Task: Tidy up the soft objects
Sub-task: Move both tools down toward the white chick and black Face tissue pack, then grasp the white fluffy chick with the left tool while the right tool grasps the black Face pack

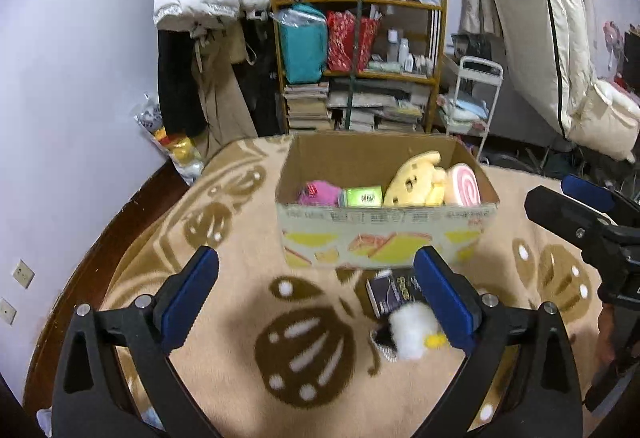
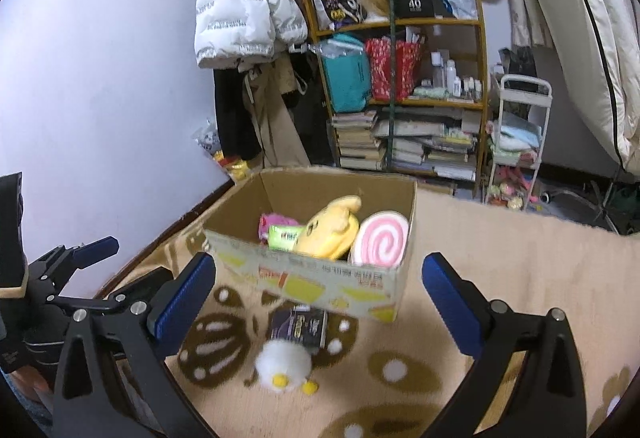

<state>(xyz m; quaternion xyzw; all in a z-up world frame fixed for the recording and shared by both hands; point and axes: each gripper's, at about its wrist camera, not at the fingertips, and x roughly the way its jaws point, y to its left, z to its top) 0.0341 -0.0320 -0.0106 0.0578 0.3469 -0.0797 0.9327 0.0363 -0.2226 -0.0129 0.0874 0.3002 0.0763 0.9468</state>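
The box [image 2: 320,278] sits on the rug [image 2: 500,258] with most of the soft things already in it: a pink toy [image 2: 270,222] at its left end, a green packet [image 2: 285,236] beside that, a yellow plush [image 2: 330,228] in the middle and a pink swirl cushion [image 2: 380,240] at its right end. So the job looks well along, I'd say.

What is left lies outside, just in front of the box: a white fluffy toy [image 2: 282,362] with yellow feet, and a dark packet [image 2: 300,326] between that toy and the box wall, close to the wall. Whether the packet counts as soft I cannot tell.

Neither gripper holds anything. The right gripper [image 2: 318,302] hangs in front of the box with its jaws wide apart, the white toy below and between them. The left gripper [image 1: 316,296] is to the box's front-left, jaws apart too, its right finger just over the toy [image 1: 408,330].

By my reckoning one toy, perhaps two things, remain to be lifted in.
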